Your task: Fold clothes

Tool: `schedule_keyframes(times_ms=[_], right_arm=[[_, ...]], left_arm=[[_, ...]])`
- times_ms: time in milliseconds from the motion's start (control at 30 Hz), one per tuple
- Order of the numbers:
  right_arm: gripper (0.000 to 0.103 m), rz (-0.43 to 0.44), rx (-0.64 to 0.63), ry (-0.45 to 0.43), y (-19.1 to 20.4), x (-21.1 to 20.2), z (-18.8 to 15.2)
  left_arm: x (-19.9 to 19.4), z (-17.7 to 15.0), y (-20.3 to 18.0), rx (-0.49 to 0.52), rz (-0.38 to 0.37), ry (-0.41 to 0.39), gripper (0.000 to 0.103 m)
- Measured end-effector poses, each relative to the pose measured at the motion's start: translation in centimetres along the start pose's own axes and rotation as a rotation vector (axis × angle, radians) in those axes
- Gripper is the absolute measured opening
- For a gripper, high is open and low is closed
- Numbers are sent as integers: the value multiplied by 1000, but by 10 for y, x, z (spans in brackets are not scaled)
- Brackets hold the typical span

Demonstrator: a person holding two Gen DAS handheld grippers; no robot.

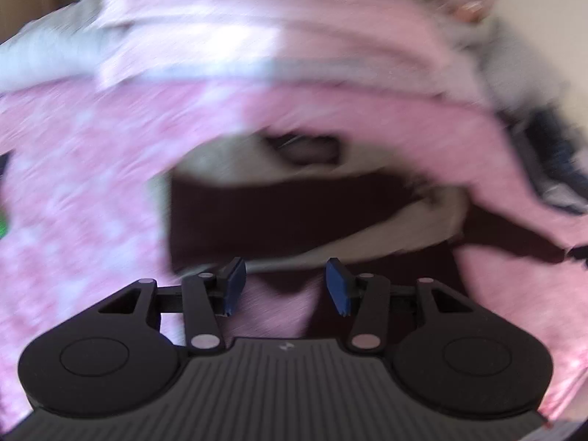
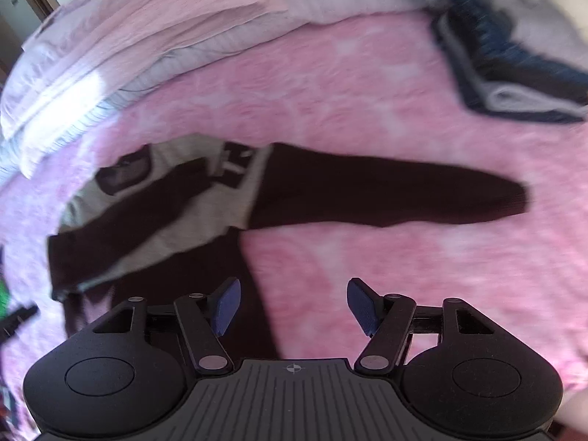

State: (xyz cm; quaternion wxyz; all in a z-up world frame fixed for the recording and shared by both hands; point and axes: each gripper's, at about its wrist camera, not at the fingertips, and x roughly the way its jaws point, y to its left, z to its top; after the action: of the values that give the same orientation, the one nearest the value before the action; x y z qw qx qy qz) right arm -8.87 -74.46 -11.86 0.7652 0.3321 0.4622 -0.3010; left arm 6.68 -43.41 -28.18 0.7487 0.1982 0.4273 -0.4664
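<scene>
A dark brown and beige sweater (image 2: 191,198) lies flat on a pink blanket (image 2: 367,92). One brown sleeve (image 2: 386,191) stretches out to the right; the other is folded across the beige chest. In the blurred left wrist view the same sweater (image 1: 294,213) fills the middle, its collar toward the far side. My left gripper (image 1: 286,286) is open just above the sweater's near part, holding nothing. My right gripper (image 2: 294,305) is open over the sweater's lower hem and the blanket, also holding nothing.
A stack of folded pink and white bedding (image 2: 128,36) lies at the far left. Folded dark blue and grey clothes (image 2: 507,70) sit at the far right. Something green (image 2: 3,294) shows at the left edge.
</scene>
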Motion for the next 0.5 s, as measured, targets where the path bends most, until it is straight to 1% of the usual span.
schedule_keyframes(times_ms=[100,167,233,300,433,500], right_arm=[[59,111,32,-32,10,33,7],[55,175,71,-44,17,58,16],[49,239,125,-53,23,83,24],[47,285,176,-60,31,105,32],[47,305,264,-55,40,147,43],[46,314,306,-43,43,166,48]], left_arm=[[14,-18,31,45,110,31,47],[27,-22,44,62,155,57,48],[42,-25,55,51,163,74,48],[54,-25,64,33,166,83,49],[72,-22,71,-3,154,84,50],[79,-20,71,9,145,84,50]])
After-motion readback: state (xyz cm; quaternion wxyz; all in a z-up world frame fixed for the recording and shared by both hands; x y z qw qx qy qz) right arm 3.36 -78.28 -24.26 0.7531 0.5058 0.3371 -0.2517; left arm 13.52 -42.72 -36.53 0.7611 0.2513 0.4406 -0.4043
